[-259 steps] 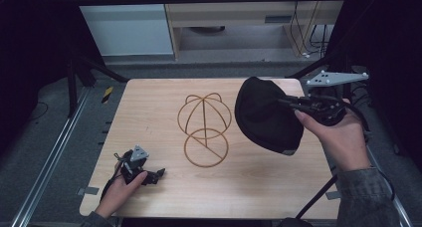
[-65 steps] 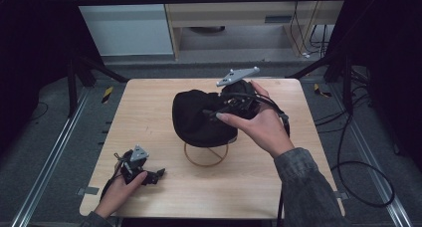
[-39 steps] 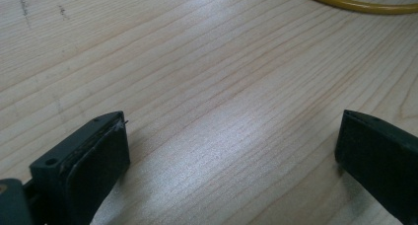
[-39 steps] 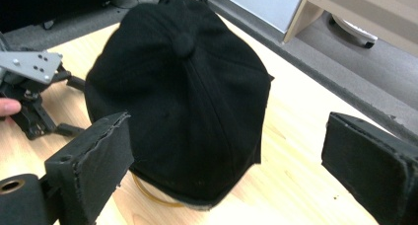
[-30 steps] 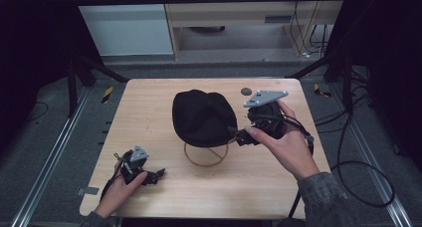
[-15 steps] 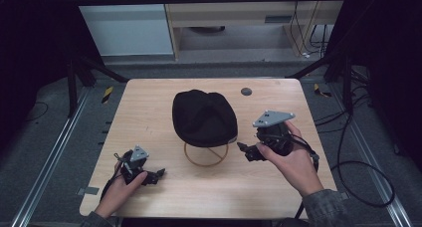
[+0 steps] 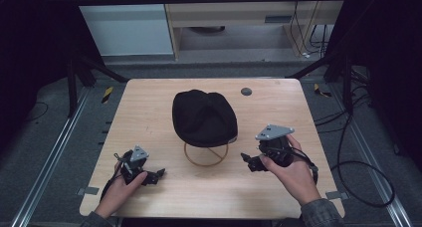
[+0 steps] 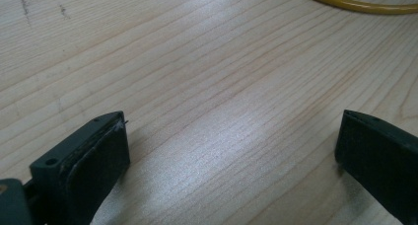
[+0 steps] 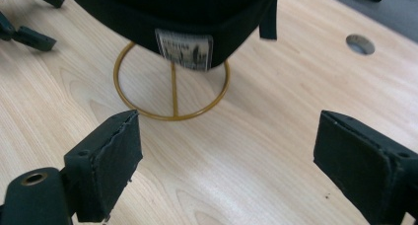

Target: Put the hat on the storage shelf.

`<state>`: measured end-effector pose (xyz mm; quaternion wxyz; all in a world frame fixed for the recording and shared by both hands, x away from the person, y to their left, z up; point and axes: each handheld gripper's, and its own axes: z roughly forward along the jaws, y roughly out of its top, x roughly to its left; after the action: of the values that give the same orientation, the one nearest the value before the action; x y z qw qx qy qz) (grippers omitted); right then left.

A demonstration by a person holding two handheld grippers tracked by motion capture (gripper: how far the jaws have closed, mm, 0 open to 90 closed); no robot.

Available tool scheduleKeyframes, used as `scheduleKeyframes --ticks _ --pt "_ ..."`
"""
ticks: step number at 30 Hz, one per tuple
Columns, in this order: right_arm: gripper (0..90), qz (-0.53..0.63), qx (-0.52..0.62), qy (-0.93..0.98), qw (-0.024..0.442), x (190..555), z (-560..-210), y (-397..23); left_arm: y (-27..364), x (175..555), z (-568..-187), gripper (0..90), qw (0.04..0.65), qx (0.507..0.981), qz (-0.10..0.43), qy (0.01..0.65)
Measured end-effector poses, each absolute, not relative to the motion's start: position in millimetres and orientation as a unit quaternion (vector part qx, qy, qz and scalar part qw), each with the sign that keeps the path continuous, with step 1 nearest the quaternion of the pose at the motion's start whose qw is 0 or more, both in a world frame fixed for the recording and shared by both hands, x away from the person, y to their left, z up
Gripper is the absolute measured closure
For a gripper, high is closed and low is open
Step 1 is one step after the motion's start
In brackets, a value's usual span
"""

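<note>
On stand: black cap (image 7: 204, 117) over wire stand (image 7: 206, 155), soft, light; take by rim
Jaws: left gripper (image 7: 155, 174) and right gripper (image 7: 247, 161) wide open, empty

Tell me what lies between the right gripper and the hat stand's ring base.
Nothing: in the right gripper view, bare wooden table runs from the open right gripper to the gold ring base, with the black hat above it.

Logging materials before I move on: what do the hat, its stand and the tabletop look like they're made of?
Hat: matte black fabric, soft, with seams and a sewn label at the edge.
Stand: thin rigid wire, probably metal, in a gold-yellow finish with slight gloss.
Tabletop: pale wood or wood-look laminate; grain lines show, with a light sheen.
</note>
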<state>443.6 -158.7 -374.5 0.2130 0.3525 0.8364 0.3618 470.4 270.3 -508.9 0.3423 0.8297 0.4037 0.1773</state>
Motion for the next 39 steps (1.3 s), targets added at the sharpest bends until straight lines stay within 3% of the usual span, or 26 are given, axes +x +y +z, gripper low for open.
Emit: scheduleKeyframes --ticks 39 --pt "10.5 0.319 0.367 0.86 0.157 450 -459 -153 270 470 -509 0.0 0.343 0.83 0.177 0.404"
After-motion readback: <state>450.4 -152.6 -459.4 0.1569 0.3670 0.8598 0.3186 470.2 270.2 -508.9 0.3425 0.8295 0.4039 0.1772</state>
